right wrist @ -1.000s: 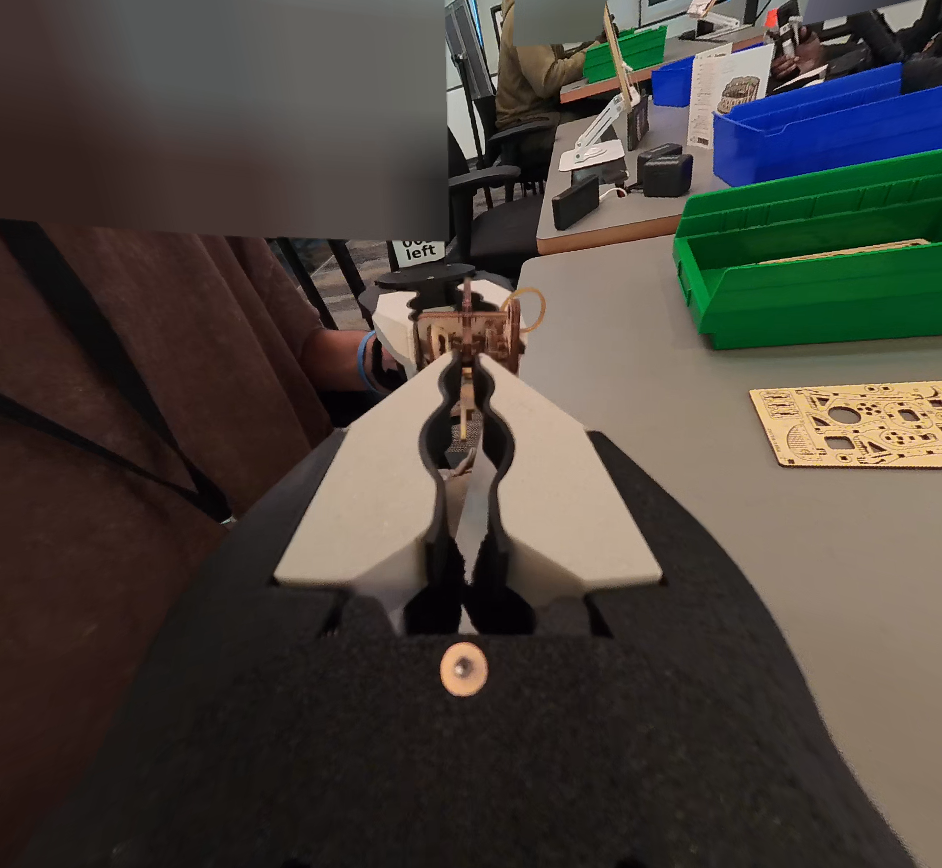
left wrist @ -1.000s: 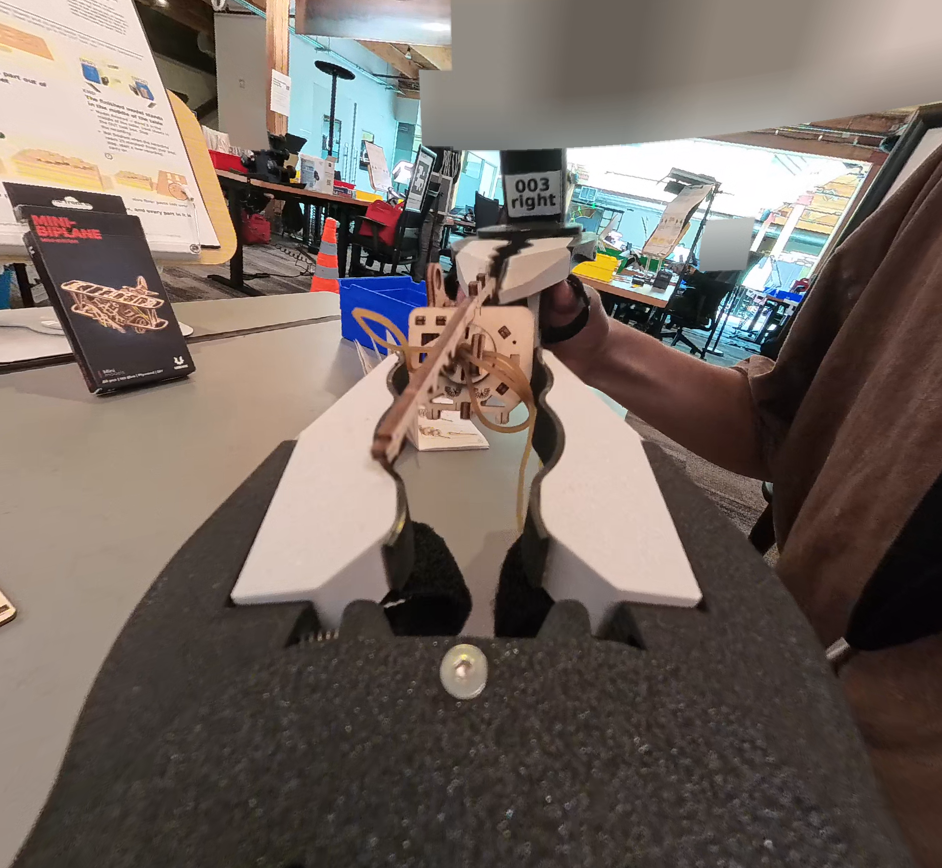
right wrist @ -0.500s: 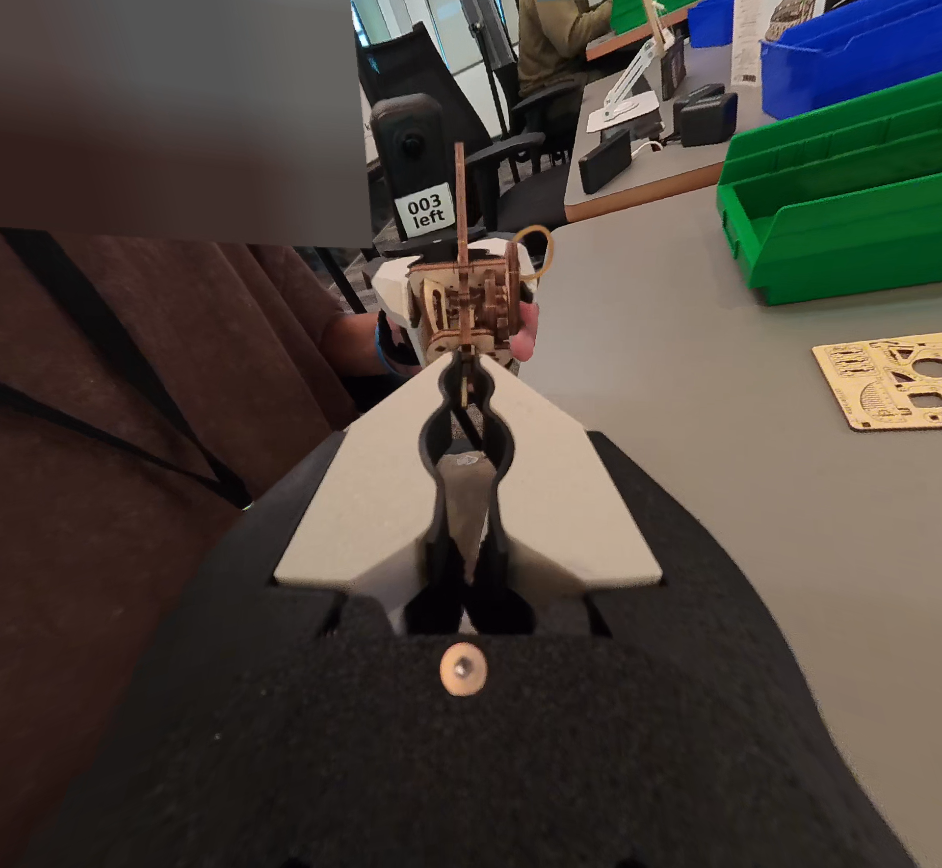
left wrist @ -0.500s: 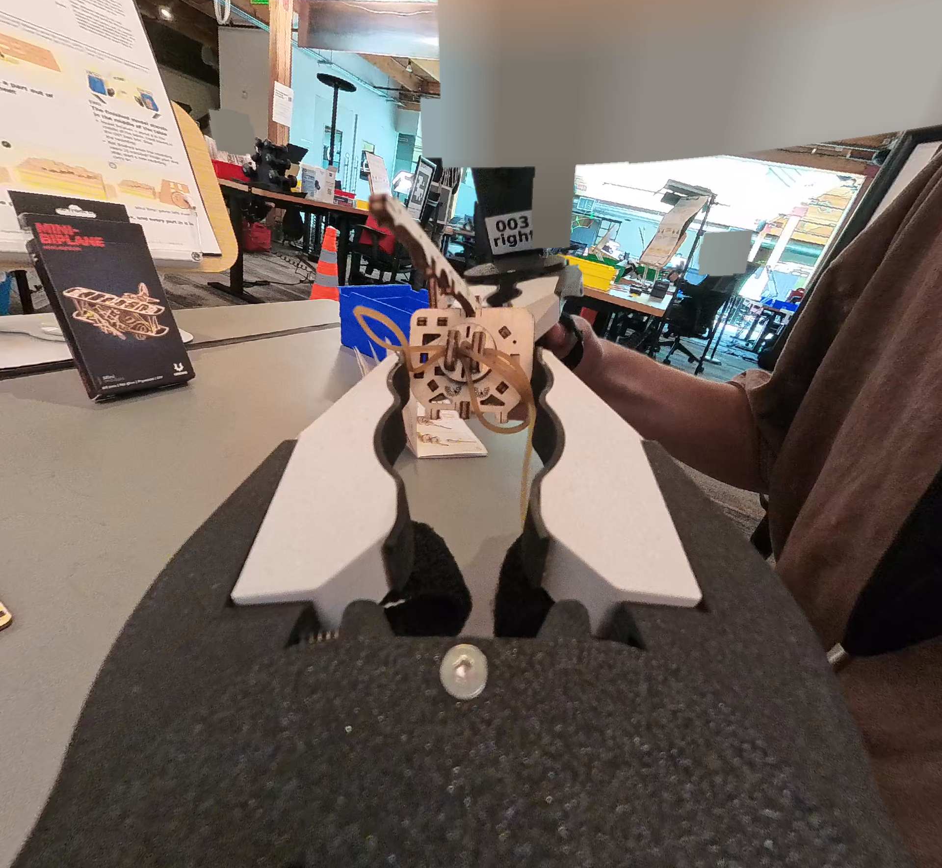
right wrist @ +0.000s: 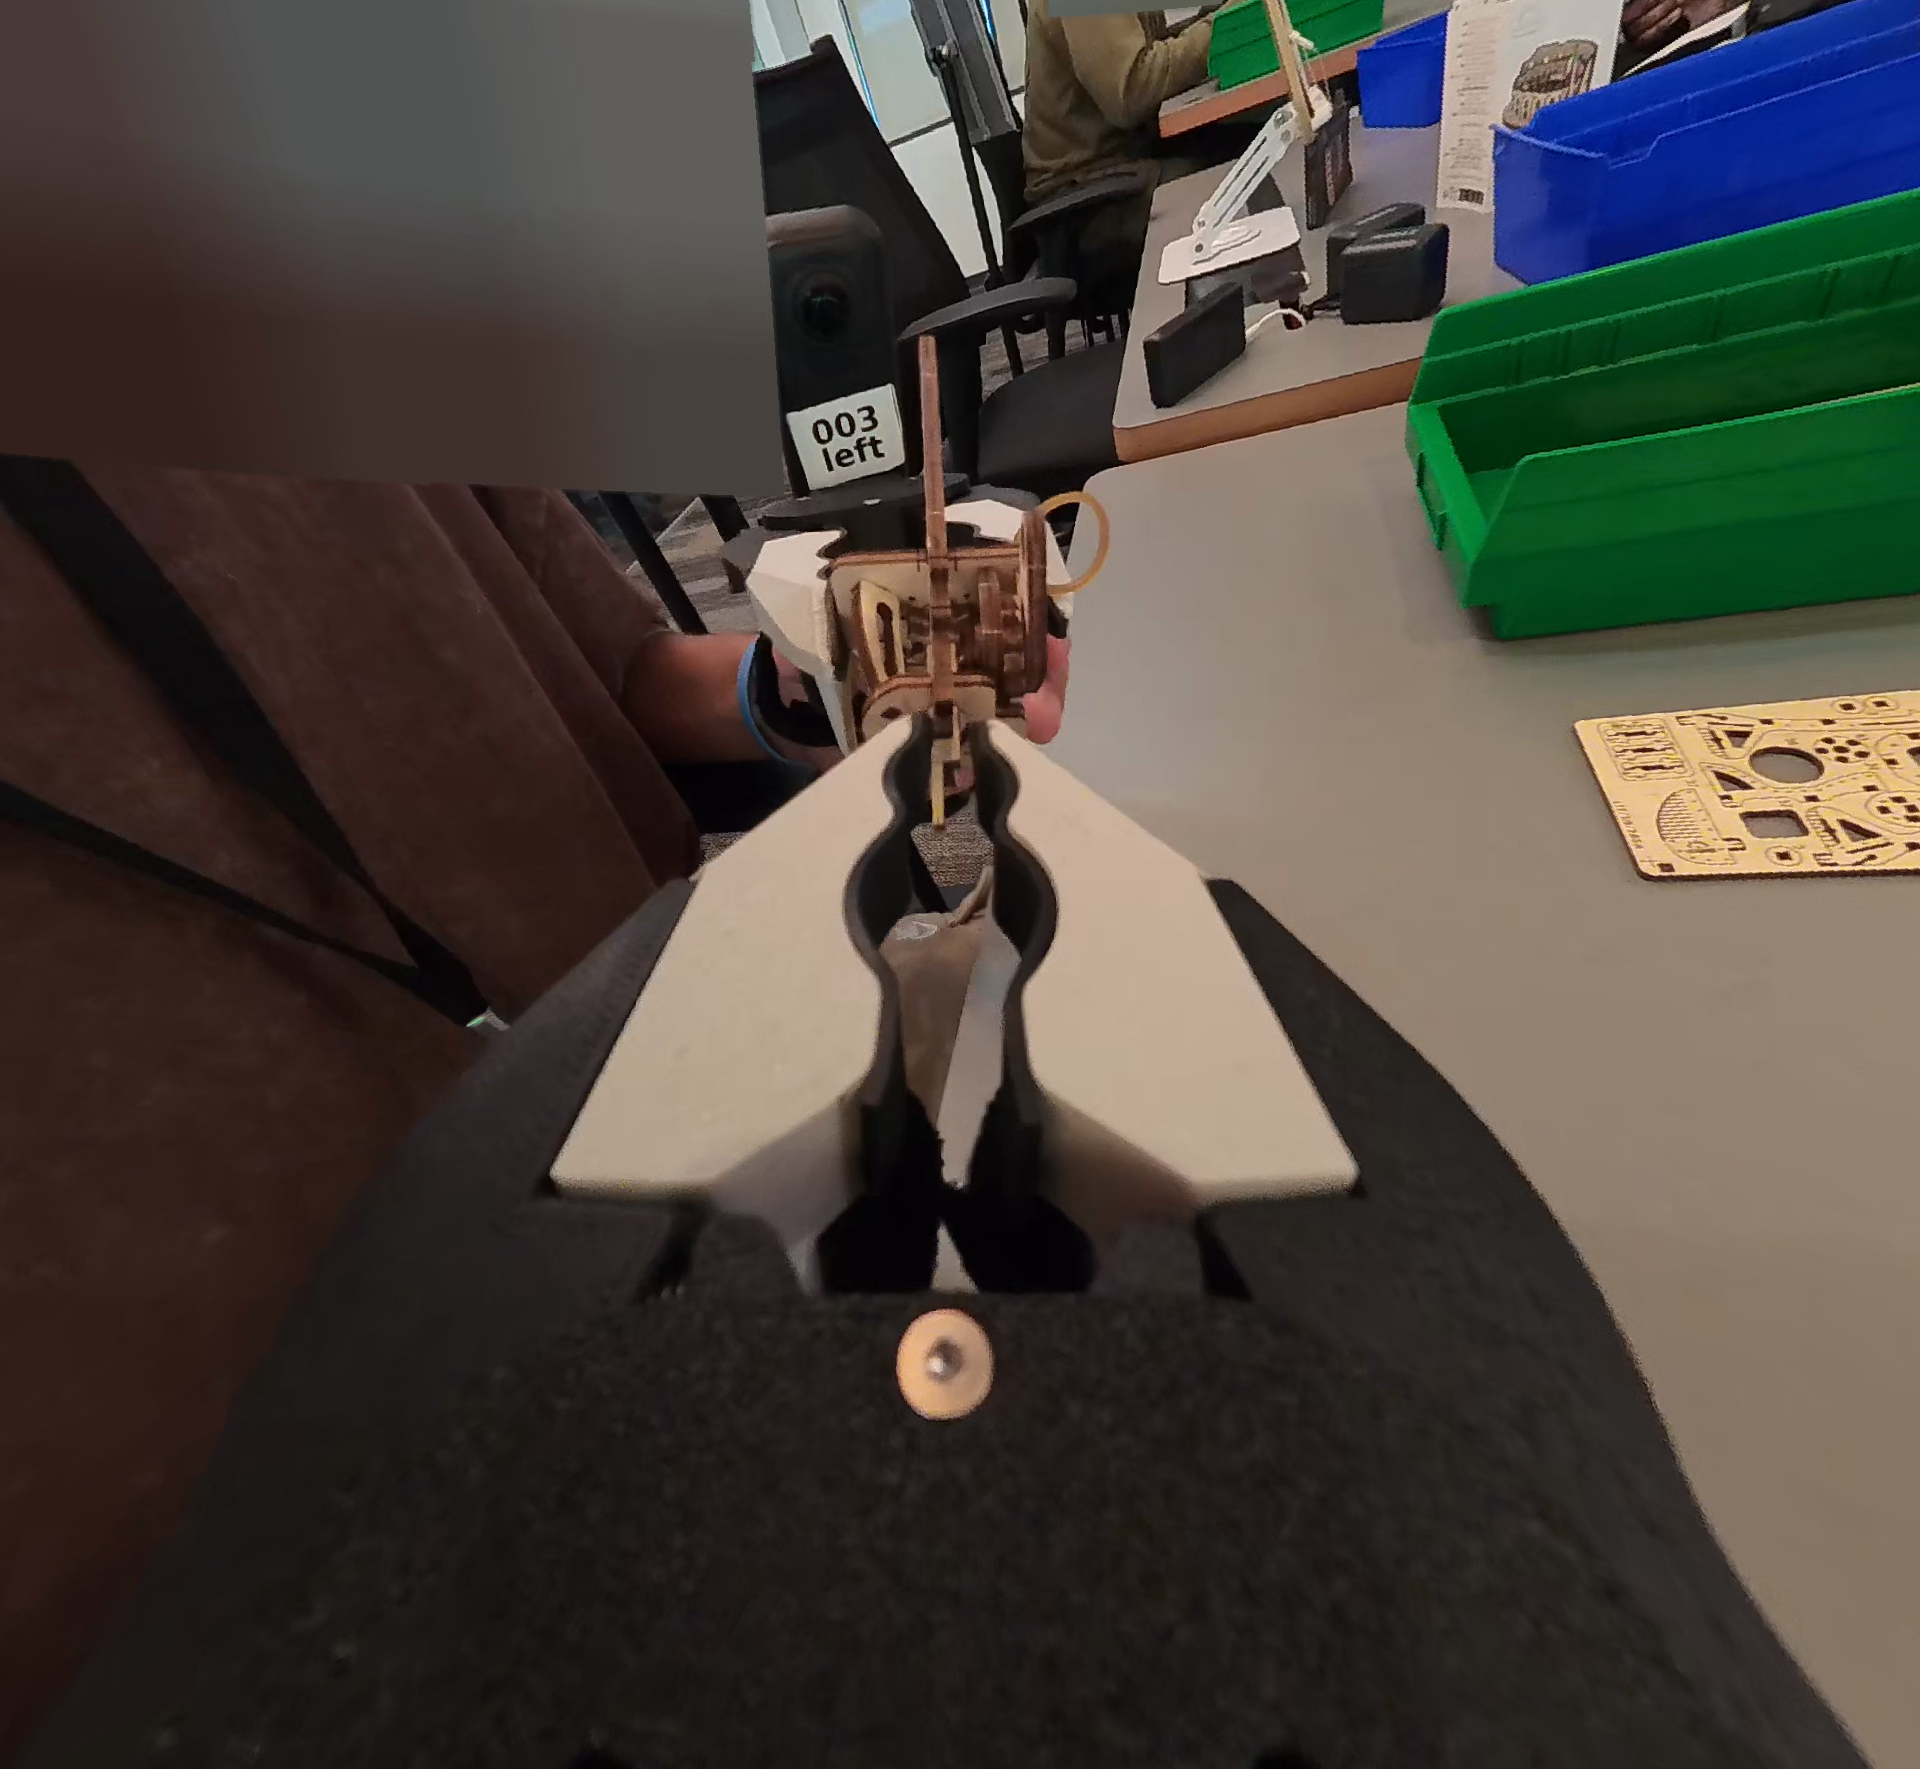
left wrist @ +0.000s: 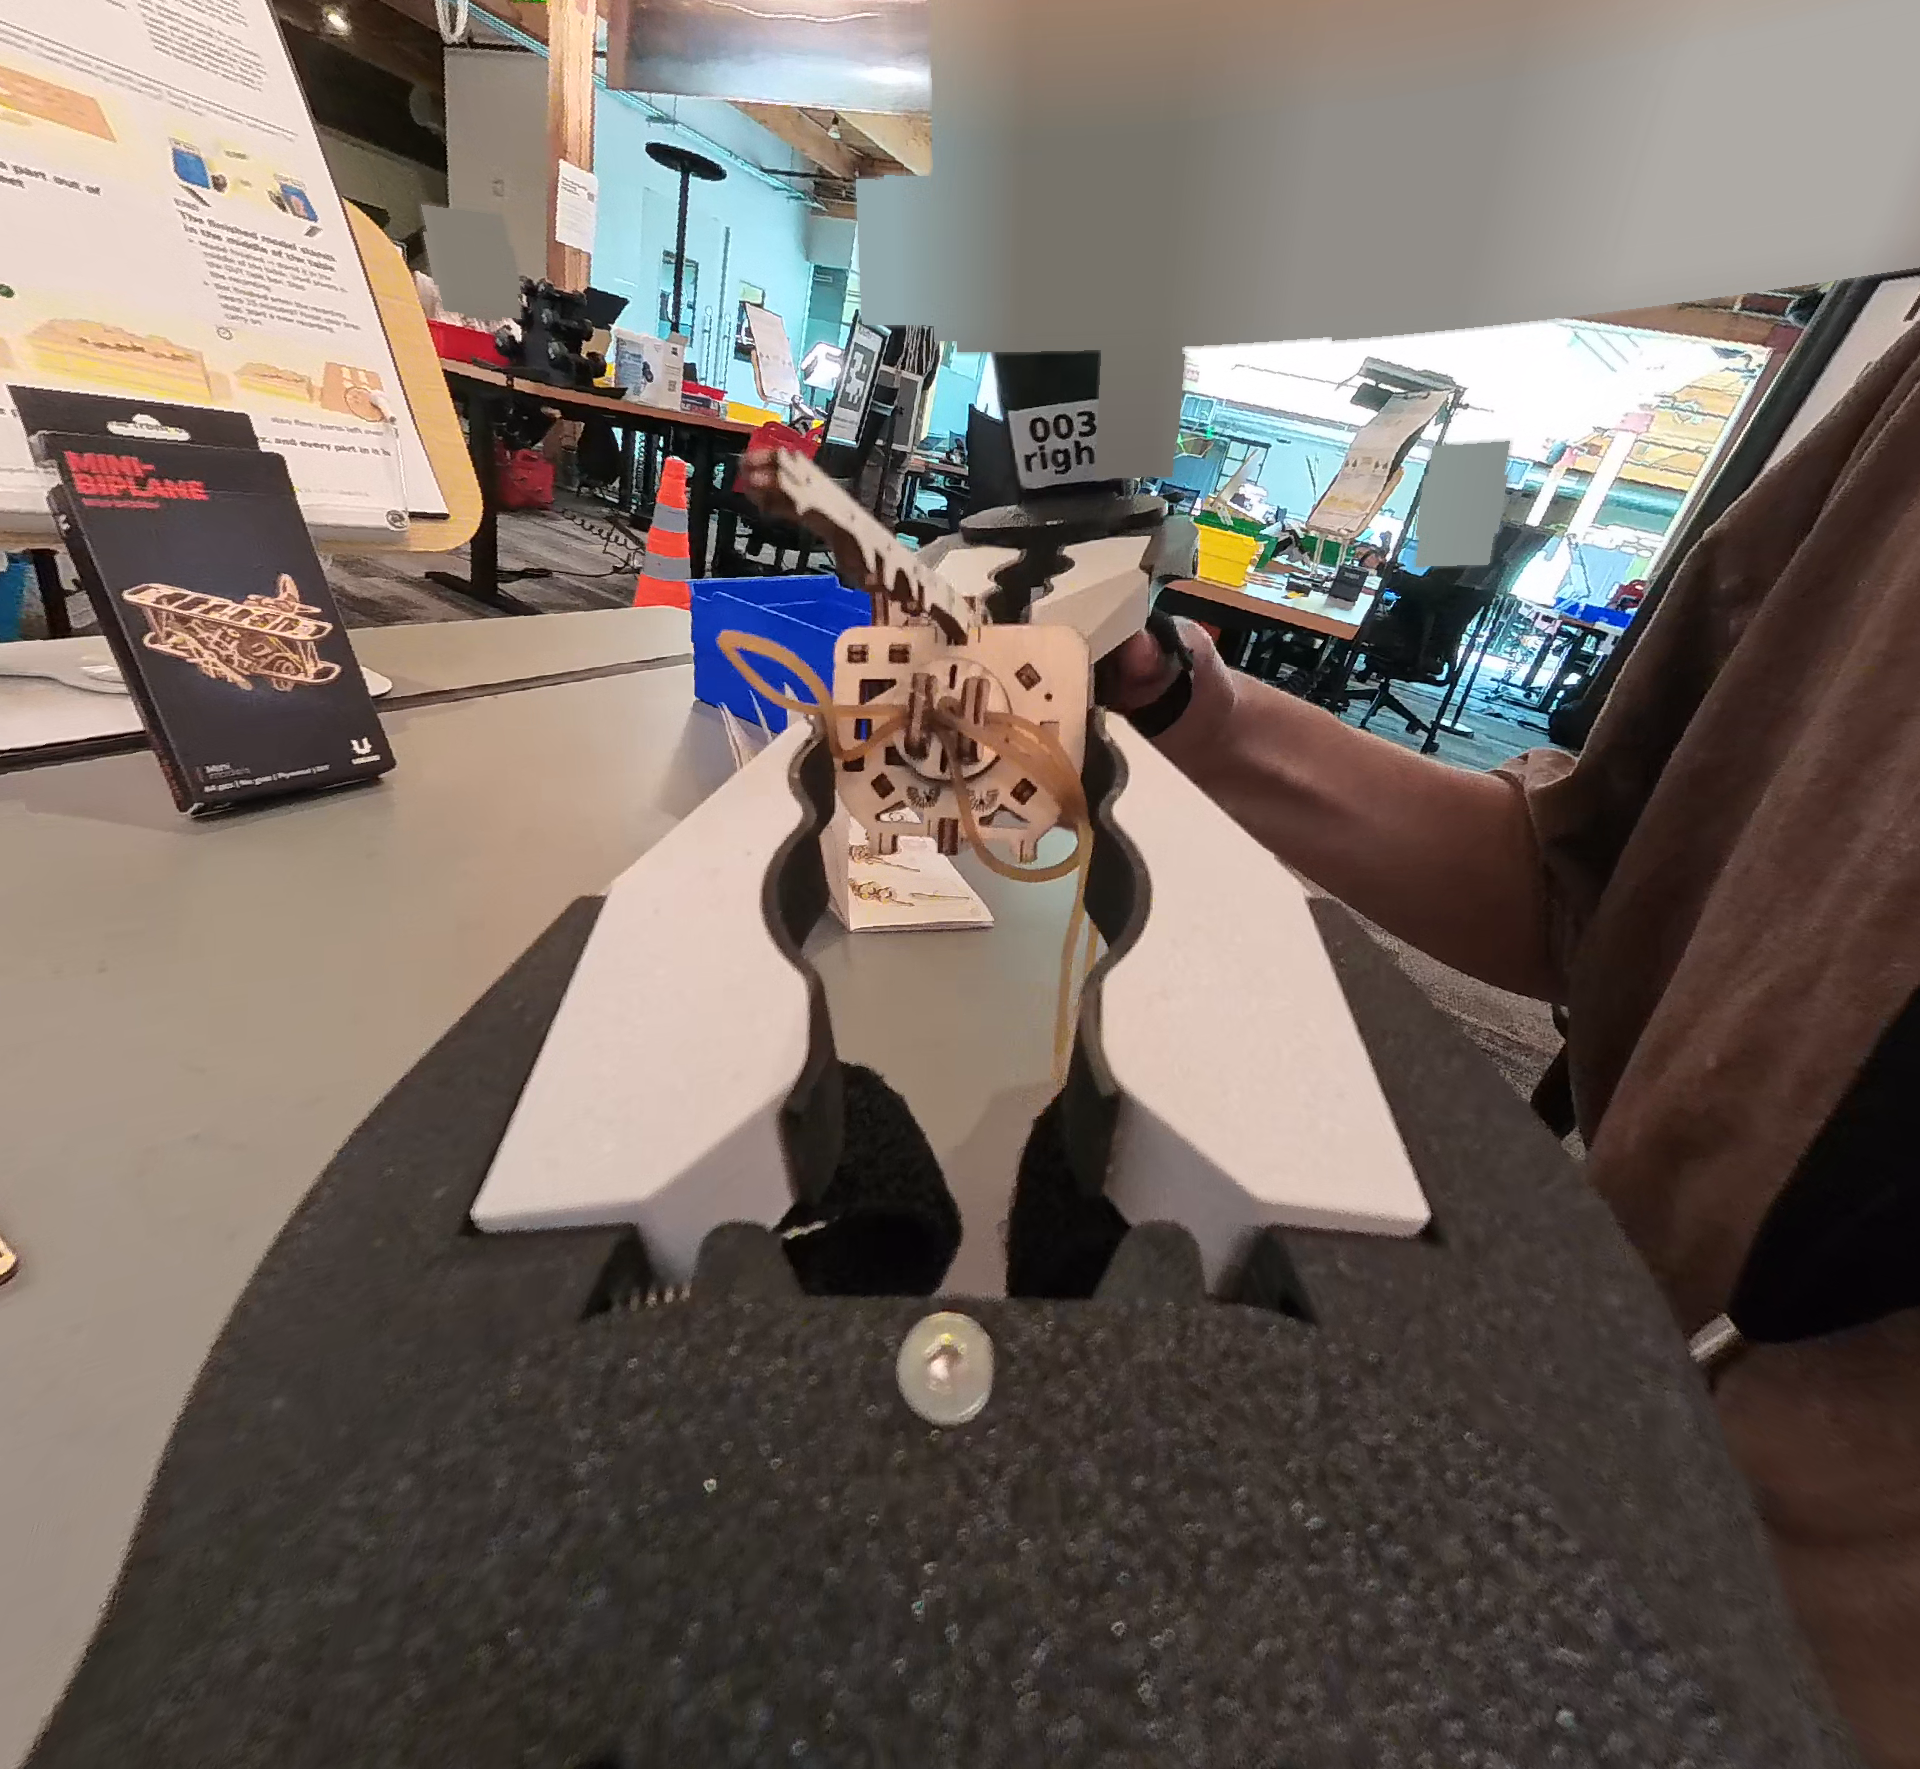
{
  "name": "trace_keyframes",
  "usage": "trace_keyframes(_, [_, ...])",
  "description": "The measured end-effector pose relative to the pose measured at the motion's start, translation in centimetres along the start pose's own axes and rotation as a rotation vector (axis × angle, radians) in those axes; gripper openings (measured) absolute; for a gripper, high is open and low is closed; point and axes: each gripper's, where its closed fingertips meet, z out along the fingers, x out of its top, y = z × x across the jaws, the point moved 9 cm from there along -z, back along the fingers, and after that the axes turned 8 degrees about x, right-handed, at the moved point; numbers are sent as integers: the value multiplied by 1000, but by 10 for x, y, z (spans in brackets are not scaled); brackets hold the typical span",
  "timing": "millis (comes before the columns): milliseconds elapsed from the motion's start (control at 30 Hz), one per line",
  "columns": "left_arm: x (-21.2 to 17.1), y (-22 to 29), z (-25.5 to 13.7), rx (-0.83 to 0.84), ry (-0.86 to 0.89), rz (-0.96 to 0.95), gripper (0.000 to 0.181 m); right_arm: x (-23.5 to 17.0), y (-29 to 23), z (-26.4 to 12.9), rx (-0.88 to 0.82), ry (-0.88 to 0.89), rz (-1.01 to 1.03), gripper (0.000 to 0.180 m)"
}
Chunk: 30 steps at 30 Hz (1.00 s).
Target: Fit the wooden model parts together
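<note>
My left gripper [left wrist: 956,755] is shut on a square wooden assembly [left wrist: 1039,680] with gears and tan rubber bands [left wrist: 1060,836], held above the grey table [left wrist: 312,940]. My right gripper [right wrist: 945,743] is shut on a thin notched wooden strip [right wrist: 932,452]. The strip stands upright, edge-on, against the near side of the assembly [right wrist: 935,628]. In the left wrist view the strip [left wrist: 852,524] slants up to the left from behind the assembly's top edge. The right gripper [left wrist: 1023,576] faces me just behind it. The joint between strip and assembly is hidden.
A laser-cut parts sheet [right wrist: 1766,784] lies to the right, with a green bin [right wrist: 1662,472] and a blue bin [right wrist: 1714,130] beyond. A black kit box [left wrist: 223,618], an instruction board [left wrist: 156,161], a leaflet [left wrist: 904,898] and a blue bin [left wrist: 769,618] stand ahead. The person's arm [left wrist: 1351,836] is at the right. Both grippers' tips are close together, under 4 cm apart.
The strip has swung from slanting down-left across the front of the assembly to pointing up above it. The right gripper has turned and lifted with it. The left gripper has held still.
</note>
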Motion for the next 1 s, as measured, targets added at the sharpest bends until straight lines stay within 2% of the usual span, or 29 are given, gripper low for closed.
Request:
trace_keyframes(500, [0,0,0,1,-3,2,46,2,-1,4,5,14,-17,3])
trace_keyframes(700, [0,-1,1,5,-2,1,45,4,-1,-1,-8,35,-12,14])
trace_keyframes(1000, [-1,-1,1,10,-14,15,46,13,-5,-3,-36,86,-47,17])
